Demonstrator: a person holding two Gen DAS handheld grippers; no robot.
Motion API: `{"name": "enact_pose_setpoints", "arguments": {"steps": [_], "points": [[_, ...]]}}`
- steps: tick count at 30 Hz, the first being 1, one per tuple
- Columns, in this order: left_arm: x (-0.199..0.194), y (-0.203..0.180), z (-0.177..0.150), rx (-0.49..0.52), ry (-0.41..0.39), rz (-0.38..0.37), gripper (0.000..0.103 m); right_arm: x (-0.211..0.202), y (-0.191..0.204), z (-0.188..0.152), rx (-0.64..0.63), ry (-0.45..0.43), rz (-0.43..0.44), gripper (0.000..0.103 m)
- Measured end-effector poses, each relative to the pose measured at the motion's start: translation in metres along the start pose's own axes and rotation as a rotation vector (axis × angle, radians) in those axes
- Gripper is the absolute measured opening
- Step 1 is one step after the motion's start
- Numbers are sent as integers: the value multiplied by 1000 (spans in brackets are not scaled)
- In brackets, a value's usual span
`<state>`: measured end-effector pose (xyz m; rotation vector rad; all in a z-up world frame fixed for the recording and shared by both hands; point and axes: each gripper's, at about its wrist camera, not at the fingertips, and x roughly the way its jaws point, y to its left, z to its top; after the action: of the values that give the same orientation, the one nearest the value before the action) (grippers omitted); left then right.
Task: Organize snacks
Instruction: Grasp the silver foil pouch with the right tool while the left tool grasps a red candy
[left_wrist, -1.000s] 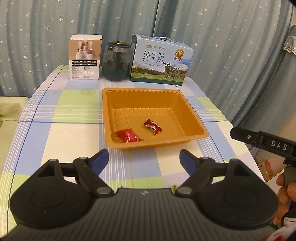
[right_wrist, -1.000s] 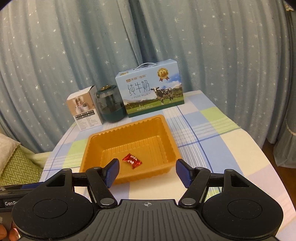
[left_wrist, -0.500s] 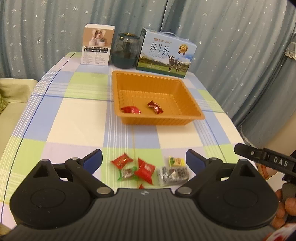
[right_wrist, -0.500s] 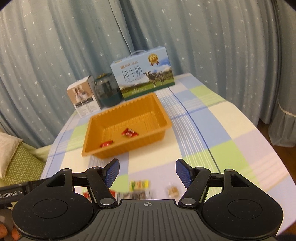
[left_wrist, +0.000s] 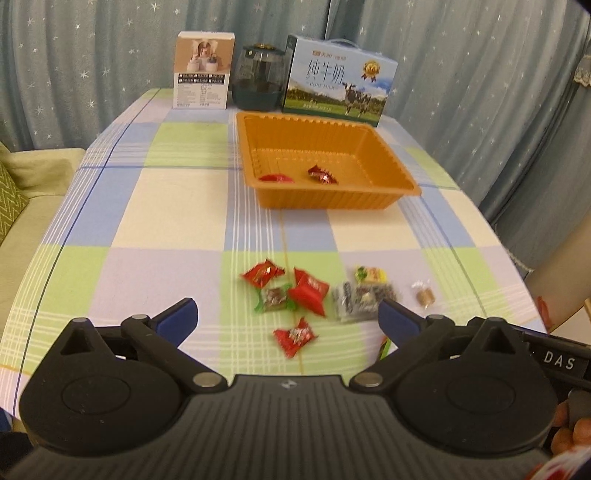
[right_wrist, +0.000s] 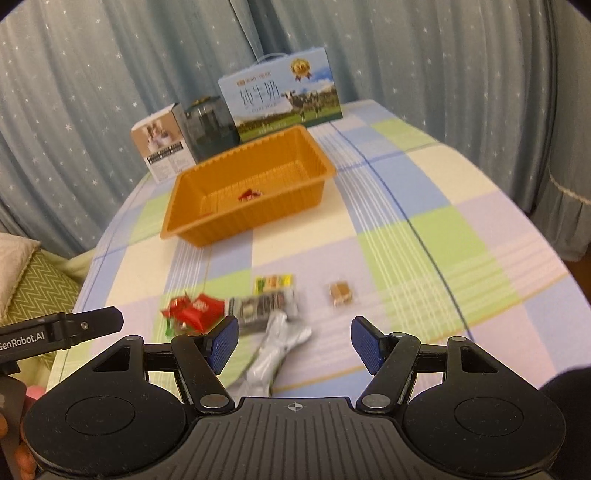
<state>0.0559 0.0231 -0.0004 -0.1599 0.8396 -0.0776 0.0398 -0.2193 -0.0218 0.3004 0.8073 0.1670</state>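
Left wrist view: left gripper (left_wrist: 287, 320) jaws opening wide, nothing clamped; a red candy (left_wrist: 295, 336) lies on the cloth between them. More snacks (left_wrist: 308, 291) in a loose cluster just beyond. Orange tray (left_wrist: 399, 168) further back holds two red candies (left_wrist: 322, 174). Right gripper (right_wrist: 294, 342) jaws apart, empty, above a silver packet (right_wrist: 275, 347). Brown candy (right_wrist: 341, 292) sits apart from the cluster.
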Motion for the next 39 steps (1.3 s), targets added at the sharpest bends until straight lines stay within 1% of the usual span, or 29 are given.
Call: {"name": "enact_pose_setpoints", "arguments": {"steps": [2,4,9,14,18,19,20,21,22,26,29,31,34,39], "points": [[3,2,-5,-2,16,2,103,3,-1,-5,5,12,1,68],[6,4,-9,5,26,21,103,8,-1,-9,17,27,6,67],[10,10,-16,10,30,52,103,22,1,-19,25,59,17,67],[19,16,-18,4,54,64,103,37,7,-26,23,90,34,67],[24,22,-19,-5,67,52,103,48,15,-30,14,95,48,67],[25,23,-18,-12,73,38,103,52,16,-31,14,96,53,67],[26,25,-18,-23,79,24,103,55,18,-32,13,101,61,59],[27,26,-17,-31,86,18,103,60,20,-33,12,112,67,48],[28,28,-17,-33,92,19,103,64,21,-33,14,121,66,46],[33,29,-16,-29,99,23,103,77,21,-34,25,126,53,44],[37,30,-15,-31,106,6,103,85,21,-34,34,126,38,44],[39,31,-15,-35,110,-15,102,89,21,-33,21,125,24,44],[42,29,-16,-20,115,-13,102,92,26,-33,-23,115,7,43],[47,29,-17,-8,124,-13,102,94,36,-35,-148,109,-28,43]]}}
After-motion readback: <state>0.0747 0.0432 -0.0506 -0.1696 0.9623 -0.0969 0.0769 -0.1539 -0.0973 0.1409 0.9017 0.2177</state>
